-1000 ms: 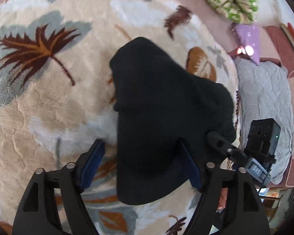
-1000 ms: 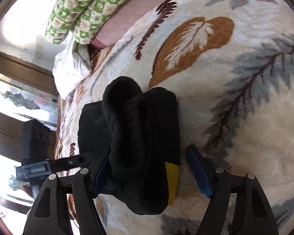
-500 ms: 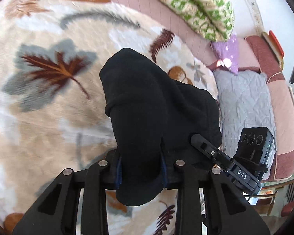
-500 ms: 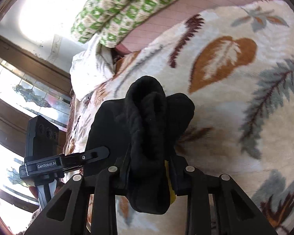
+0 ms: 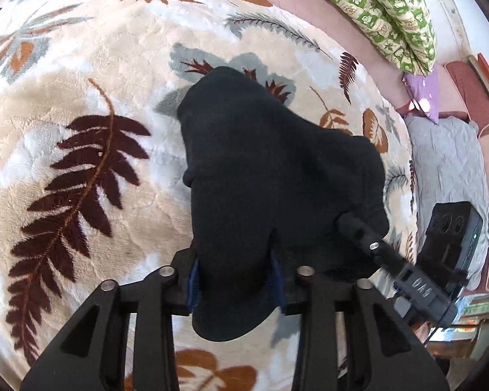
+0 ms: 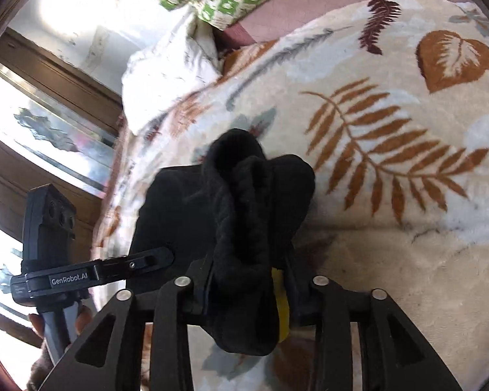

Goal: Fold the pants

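Pants (image 5: 277, 179) sit clamped in both tools (image 5: 234, 280) (image 6: 246, 285); only right wrist view shows their yellow tag (image 6: 282, 306).

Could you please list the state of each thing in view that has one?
Pants: black, bunched, gripped at two spots, part resting on the blanket.
Left hand-held gripper: shut on the pants.
Right hand-held gripper: shut on the pants.
Blanket: spread flat under the pants.

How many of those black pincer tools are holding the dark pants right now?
2. The left gripper pinches one bunch of the pants over the blanket; the right gripper pinches another bunch beside it. None seems hidden.
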A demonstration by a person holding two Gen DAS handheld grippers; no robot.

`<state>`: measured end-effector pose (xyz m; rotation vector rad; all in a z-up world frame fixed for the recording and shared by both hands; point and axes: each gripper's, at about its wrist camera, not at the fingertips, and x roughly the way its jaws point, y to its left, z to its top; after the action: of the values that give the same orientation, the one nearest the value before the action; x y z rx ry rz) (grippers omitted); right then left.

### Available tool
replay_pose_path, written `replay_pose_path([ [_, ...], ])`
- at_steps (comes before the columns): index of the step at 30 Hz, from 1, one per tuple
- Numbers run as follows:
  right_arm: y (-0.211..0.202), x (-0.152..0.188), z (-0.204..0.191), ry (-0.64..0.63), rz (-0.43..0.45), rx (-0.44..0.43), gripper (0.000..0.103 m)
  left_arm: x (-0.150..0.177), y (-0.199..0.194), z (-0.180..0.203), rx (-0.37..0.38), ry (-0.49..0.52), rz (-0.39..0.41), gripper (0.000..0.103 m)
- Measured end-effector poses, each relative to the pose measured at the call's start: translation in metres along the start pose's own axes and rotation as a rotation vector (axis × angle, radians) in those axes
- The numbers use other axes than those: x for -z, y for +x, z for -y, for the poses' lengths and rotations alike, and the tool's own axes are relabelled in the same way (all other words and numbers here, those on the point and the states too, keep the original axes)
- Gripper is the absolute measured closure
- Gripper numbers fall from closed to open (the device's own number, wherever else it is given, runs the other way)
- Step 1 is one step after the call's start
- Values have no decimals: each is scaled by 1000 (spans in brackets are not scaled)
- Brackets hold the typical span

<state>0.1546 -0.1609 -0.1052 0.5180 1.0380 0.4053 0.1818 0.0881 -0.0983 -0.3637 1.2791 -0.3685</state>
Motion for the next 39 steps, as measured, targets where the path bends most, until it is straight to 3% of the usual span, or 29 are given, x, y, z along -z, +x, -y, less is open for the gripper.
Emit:
replay_pose_path([
  [3,-11,0,15,50,30,-23,47,4,-4,-1,-25,64,27,42],
  [4,-15,-1,22,68,31,-30,43,5,-4,-2,-23,79,24,41],
  [7,-23,0,36,111,31,-43,42,6,-9,-8,-10,70,6,40],
  [12,-53,10,38,184,75,-72,42,20,-35,-10,-53,33,56,40],
  [15,-85,19,21,139,111,-10,41,41,-59,-2,-123,30,138,40],
  [17,-103,32,-1,57,129,87,35,58,-71,5,-204,31,209,40],
  [19,-116,52,-28,-41,163,208,16,79,-80,12,-291,41,275,40],
  [21,-122,77,-51,-127,194,327,9,98,-82,19,-362,67,315,40],
  [26,-131,124,-86,-266,241,514,2,138,-86,31,-521,110,442,40],
  [32,-152,148,-102,-303,305,554,1,156,-91,27,-497,24,465,40],
  [39,-156,158,-104,-296,310,553,1,170,-96,32,-535,36,501,40],
])
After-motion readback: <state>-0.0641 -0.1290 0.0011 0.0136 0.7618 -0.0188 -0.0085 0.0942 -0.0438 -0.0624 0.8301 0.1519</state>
